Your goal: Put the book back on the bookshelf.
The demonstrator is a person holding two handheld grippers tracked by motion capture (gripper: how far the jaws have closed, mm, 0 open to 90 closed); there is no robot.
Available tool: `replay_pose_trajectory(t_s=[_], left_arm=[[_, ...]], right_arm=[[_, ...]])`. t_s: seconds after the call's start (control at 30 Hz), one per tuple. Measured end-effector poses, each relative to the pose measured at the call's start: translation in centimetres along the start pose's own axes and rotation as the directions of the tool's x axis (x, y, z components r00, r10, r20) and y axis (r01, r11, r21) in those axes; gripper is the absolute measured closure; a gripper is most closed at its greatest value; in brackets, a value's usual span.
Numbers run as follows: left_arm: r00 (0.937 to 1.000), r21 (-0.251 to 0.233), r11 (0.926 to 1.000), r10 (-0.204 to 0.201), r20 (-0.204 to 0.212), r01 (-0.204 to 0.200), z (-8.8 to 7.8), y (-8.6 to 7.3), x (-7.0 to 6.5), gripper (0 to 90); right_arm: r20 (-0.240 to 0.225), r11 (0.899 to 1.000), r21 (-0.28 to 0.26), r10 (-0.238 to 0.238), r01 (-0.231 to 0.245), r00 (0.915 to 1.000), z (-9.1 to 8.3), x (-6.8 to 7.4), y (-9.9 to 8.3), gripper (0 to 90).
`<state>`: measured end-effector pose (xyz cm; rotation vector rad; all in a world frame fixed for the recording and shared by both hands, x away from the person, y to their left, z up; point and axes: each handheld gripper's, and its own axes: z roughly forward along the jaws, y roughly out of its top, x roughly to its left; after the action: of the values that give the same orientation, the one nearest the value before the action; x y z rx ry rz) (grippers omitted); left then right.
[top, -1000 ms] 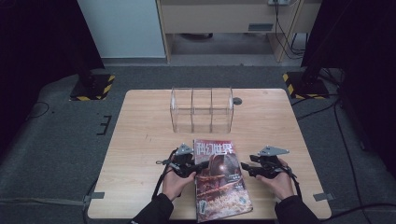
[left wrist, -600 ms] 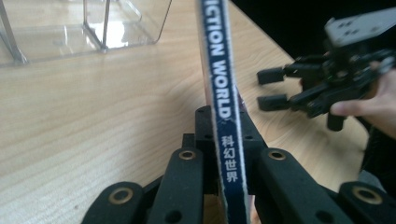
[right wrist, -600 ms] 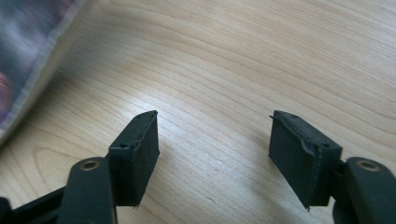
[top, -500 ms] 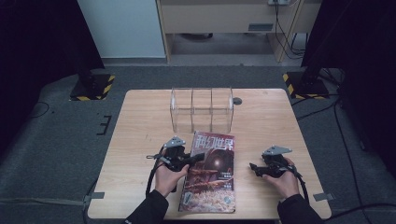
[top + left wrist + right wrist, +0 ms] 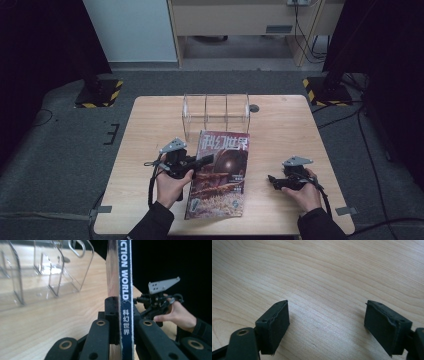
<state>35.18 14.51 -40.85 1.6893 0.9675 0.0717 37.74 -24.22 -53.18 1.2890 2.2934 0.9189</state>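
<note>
The right gripper point(image 5: 272, 179) has let go of the magazine point(image 5: 220, 175) and drawn off to the right, its jaws having just been opening with nothing between them. The left gripper point(image 5: 207, 160), clamped on the spine, has lifted that edge and carried the magazine toward the clear acrylic rack point(image 5: 216, 114).

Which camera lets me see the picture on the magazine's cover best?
The high view: the magazine faces that camera, so its whole cover picture shows, with the left gripper clamped on its edge. The left gripper view looks edge-on at its blue spine. The right gripper view looks at the bare table.
</note>
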Motion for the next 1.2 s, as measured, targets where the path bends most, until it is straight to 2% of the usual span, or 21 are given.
replay_pose_trajectory(t_s=[0.23,0.47,0.67,0.93,1.2], left_arm=[[0.9996,-0.048,0.9988,0.002,-0.027,-0.004,-1.8,1.0,0.3,83.6],[0.9995,-0.082,0.9967,-0.004,-0.031,0.002,-3.2,1.8,0.5,83.6],[0.9978,-0.099,0.995,0.002,-0.066,-0.009,-4.0,2.3,1.0,83.6],[0.9897,-0.125,0.9917,0.013,-0.143,-0.031,-5.0,3.6,2.5,83.6],[0.9804,-0.16,0.9869,-0.006,-0.197,-0.026,-5.5,5.1,3.9,83.6]], right_arm=[[0.011,1.0,-0.026,0.012,-0.012,0.9999,0.2,0.1,-0.3,15.5],[0.012,0.998,-0.055,0.011,-0.011,0.9999,0.4,0.1,-0.5,11.6],[0.009,0.999,-0.052,0.014,-0.014,0.9999,0.4,0.2,-0.5,11.2],[0.008,0.999,-0.05,0.018,-0.018,0.9998,0.4,0.2,-0.5,10.8],[0.007,0.999,-0.048,0.012,-0.012,0.9999,0.5,0.2,-0.4,10.0]])
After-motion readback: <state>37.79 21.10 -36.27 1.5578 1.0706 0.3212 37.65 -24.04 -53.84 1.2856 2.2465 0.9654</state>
